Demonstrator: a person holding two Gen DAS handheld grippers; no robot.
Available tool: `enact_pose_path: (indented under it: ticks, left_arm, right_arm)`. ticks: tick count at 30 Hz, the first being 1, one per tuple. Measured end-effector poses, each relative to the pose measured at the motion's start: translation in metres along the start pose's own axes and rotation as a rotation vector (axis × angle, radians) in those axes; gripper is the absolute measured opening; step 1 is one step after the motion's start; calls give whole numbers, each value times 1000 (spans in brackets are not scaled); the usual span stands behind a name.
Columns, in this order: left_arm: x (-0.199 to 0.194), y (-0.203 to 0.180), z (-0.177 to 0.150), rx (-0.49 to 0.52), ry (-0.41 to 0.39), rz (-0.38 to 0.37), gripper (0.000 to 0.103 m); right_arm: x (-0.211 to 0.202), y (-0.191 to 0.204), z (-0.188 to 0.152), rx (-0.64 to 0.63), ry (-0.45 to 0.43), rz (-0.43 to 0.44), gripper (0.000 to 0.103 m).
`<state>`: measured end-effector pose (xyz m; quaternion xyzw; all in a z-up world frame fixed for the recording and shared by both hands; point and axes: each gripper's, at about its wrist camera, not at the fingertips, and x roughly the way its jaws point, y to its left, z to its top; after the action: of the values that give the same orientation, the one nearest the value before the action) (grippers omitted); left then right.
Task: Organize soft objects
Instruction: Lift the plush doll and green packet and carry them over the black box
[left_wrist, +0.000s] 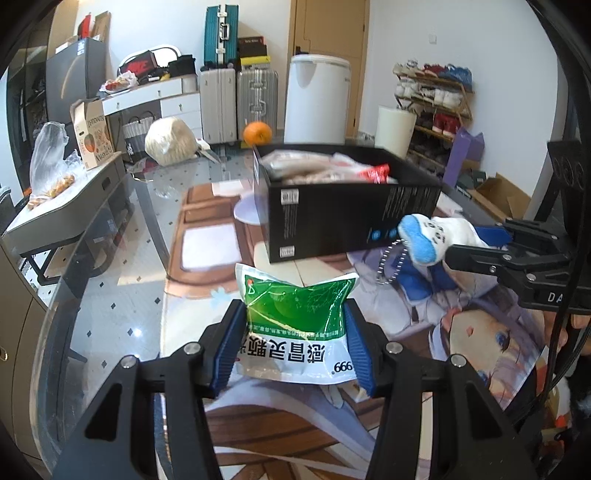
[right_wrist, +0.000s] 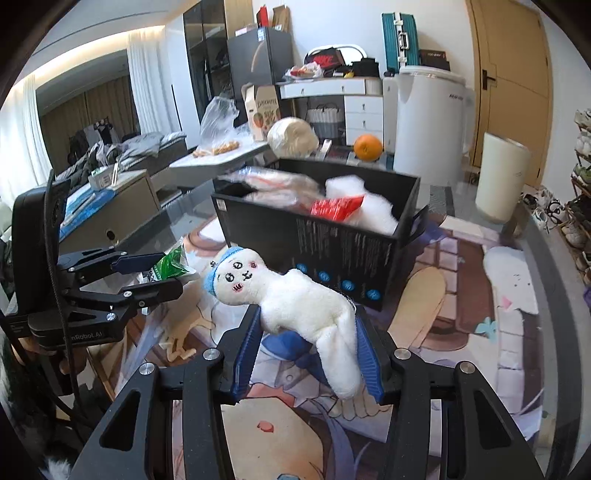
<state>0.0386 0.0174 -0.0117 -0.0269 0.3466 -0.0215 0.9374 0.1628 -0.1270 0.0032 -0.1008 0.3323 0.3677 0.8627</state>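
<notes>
The green pouch (left_wrist: 295, 325) is clamped in the left gripper (left_wrist: 291, 350), the plush toy (right_wrist: 295, 299) in the right gripper (right_wrist: 308, 354); each should be lifted clear of the black box (right_wrist: 332, 243) wall before release.

Glass table (left_wrist: 122, 295) filling lower frame, printed anime mat (right_wrist: 461, 332) spread flat across it, black box (right_wrist: 332, 254) standing on mat at centre, orange (right_wrist: 367, 147) and white cylinder (right_wrist: 500, 177) toward upper right
</notes>
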Motion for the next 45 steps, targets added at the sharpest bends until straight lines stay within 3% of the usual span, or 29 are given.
enact_pose_path:
  ticks: [14, 28, 45]
  left_arm:
    - [-20, 2, 27, 2, -113, 11, 52]
    - [-20, 0, 64, 21, -190, 22, 52]
    - [4, 8, 91, 33, -206, 32, 52]
  right_arm:
    - [-28, -8, 13, 33, -100, -29, 49]
    - [-44, -23, 49, 77, -205, -99, 49]
    - [16, -35, 84, 133, -151, -140, 49]
